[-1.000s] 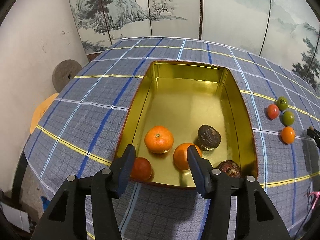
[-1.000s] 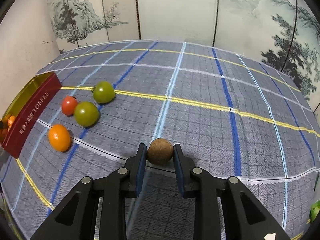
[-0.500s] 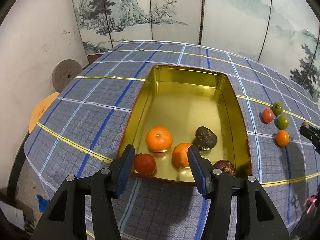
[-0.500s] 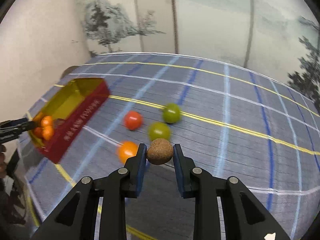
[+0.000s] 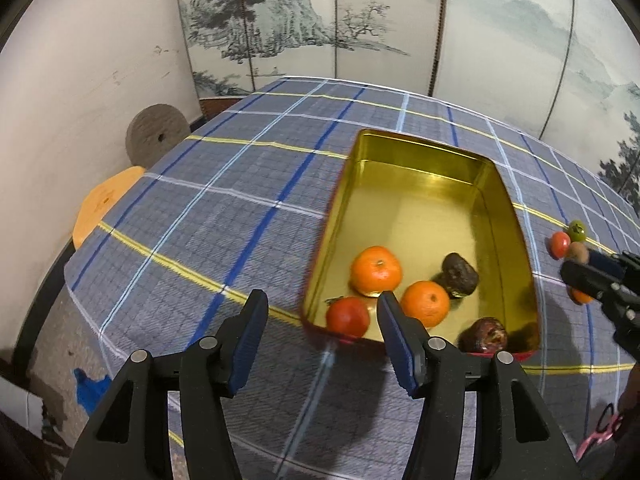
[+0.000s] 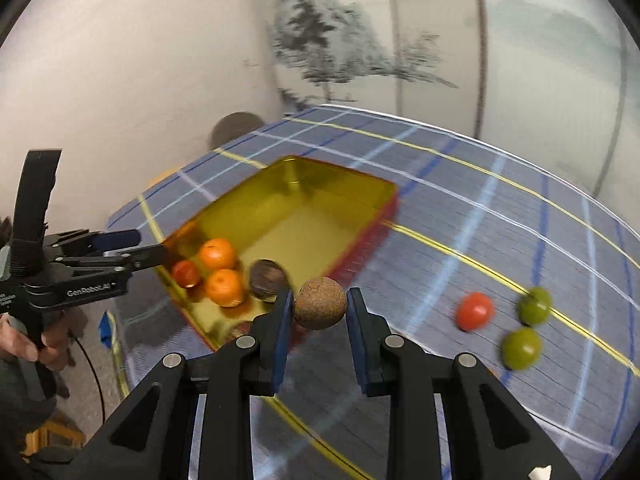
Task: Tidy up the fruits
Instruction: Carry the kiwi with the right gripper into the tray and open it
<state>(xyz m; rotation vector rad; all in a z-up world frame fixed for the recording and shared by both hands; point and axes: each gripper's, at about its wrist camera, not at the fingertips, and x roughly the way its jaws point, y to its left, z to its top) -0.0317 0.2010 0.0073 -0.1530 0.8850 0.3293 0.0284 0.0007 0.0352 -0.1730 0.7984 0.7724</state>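
Observation:
A gold tin (image 5: 424,148) (image 6: 340,176) with red outer walls lies on the plaid cloth. In its near end lie two oranges (image 5: 376,270) (image 6: 218,254), a red fruit (image 5: 347,317) (image 6: 185,272) and two dark brown fruits (image 5: 460,275). My right gripper (image 6: 319,312) is shut on a round brown fruit (image 6: 320,303), held in the air near the tin's near corner; it also shows at the right edge of the left wrist view (image 5: 578,252). My left gripper (image 5: 320,320) hangs left of the tin's near end, jaws opening, nothing between them.
A red fruit (image 6: 475,311) and two green fruits (image 6: 534,306) (image 6: 520,348) lie on the cloth right of the tin, and an orange one (image 5: 581,296) shows behind the right gripper. A grey disc (image 5: 157,134) leans on the wall beside an orange stool (image 5: 105,204).
My right gripper has carried the brown fruit up and leftward from the cloth to the tin's near corner. The left gripper has drifted left off the tin, and its jaws have widened slightly.

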